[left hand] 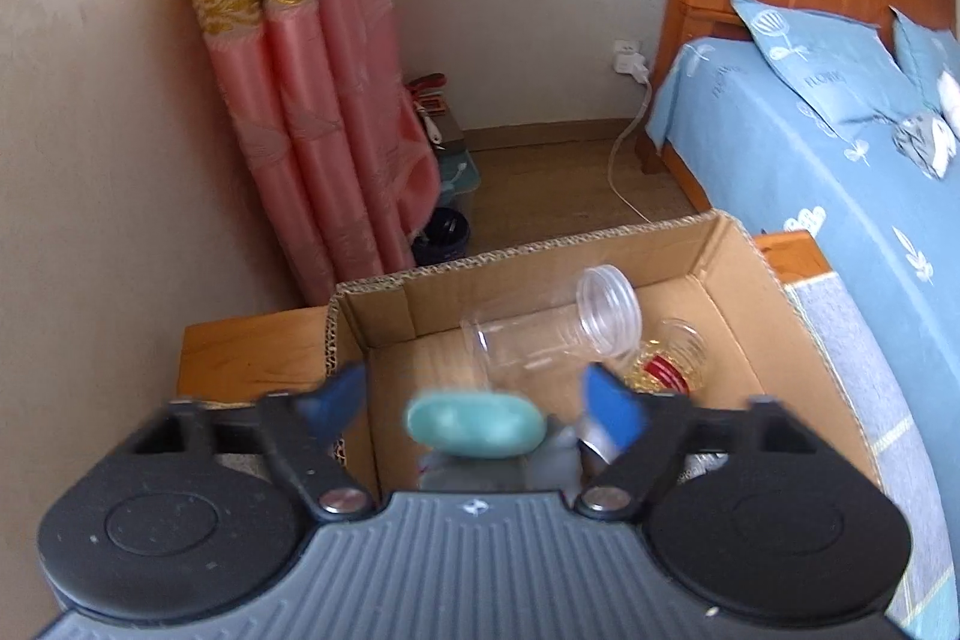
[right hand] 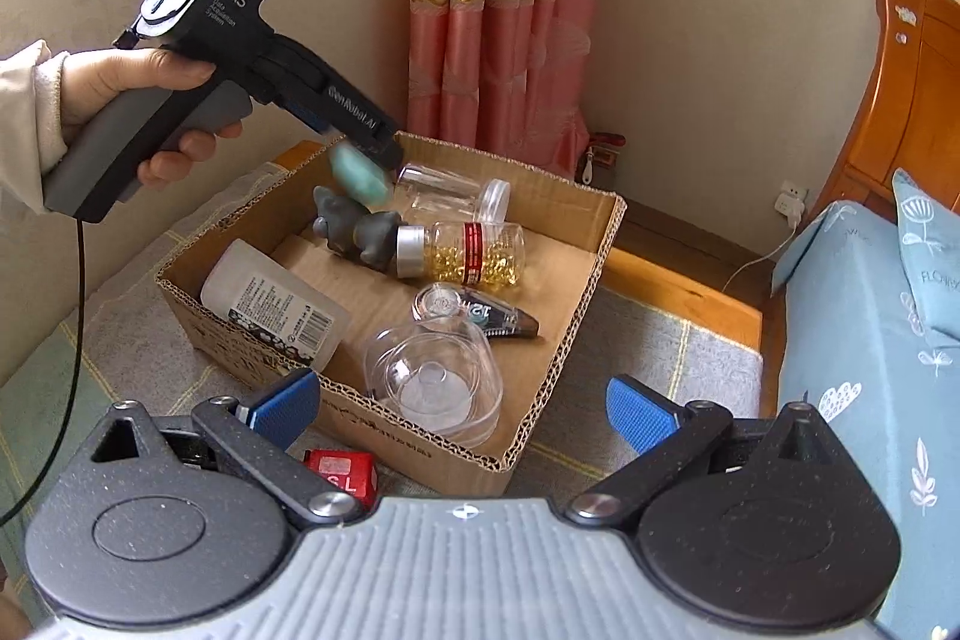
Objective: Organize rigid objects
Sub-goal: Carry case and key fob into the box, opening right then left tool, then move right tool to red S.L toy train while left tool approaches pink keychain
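An open cardboard box (right hand: 576, 304) stands on a grey mat. In it lie a clear jar (right hand: 456, 196), a capsule bottle (right hand: 474, 253), a grey toy figure (right hand: 354, 229), a white bottle (right hand: 273, 307), a tape dispenser (right hand: 474, 313) and a clear lid (right hand: 435, 382). My left gripper (left hand: 474, 400) hovers over the box, its jaws wide apart. A blurred teal oval object (left hand: 477, 424) is between and below its fingers, touching neither; it also shows in the right wrist view (right hand: 360, 175). My right gripper (right hand: 462, 409) is open and empty at the box's near edge.
A small red box (right hand: 342, 475) lies on the mat (right hand: 654, 340) just outside the cardboard box. A bed (left hand: 840, 196) with blue bedding is to the right. A pink curtain (left hand: 312, 112) hangs behind, with clutter on the floor beneath it.
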### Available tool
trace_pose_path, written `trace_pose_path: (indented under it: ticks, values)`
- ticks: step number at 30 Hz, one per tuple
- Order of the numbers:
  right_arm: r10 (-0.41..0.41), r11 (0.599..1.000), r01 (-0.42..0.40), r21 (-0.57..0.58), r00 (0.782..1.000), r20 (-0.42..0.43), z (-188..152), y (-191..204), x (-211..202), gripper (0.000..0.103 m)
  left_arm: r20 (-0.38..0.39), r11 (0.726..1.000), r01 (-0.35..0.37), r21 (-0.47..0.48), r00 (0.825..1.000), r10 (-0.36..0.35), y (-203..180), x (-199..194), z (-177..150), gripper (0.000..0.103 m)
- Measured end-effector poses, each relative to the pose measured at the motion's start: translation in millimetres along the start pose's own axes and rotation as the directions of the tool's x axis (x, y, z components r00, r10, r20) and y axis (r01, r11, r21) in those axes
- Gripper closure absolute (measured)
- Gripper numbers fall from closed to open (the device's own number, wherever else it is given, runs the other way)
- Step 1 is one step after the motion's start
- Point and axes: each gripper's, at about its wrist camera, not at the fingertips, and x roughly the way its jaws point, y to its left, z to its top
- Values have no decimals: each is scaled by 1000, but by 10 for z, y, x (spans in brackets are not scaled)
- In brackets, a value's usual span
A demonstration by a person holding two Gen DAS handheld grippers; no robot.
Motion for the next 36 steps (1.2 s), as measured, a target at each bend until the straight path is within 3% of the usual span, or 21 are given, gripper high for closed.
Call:
trace_pose_path:
  ticks: [13,22,29,36]
  values:
    - [35,999,-35,5,999,6,-25,129,-62,0,47,999,-4,53,999,1,-43,-454,-117,10]
    - [34,999,-34,8,999,24,-88,272,-327,0,78,997,-6,82,997,0,-148,-907,-392,10]
    - [44,996,-46,75,999,24,-328,291,-445,0,125,992,-32,121,992,16,-247,-1346,-850,8]
    - [6,990,-6,140,1000,0,-707,301,-140,0,156,993,-38,108,988,21,-339,-1497,-1503,7]
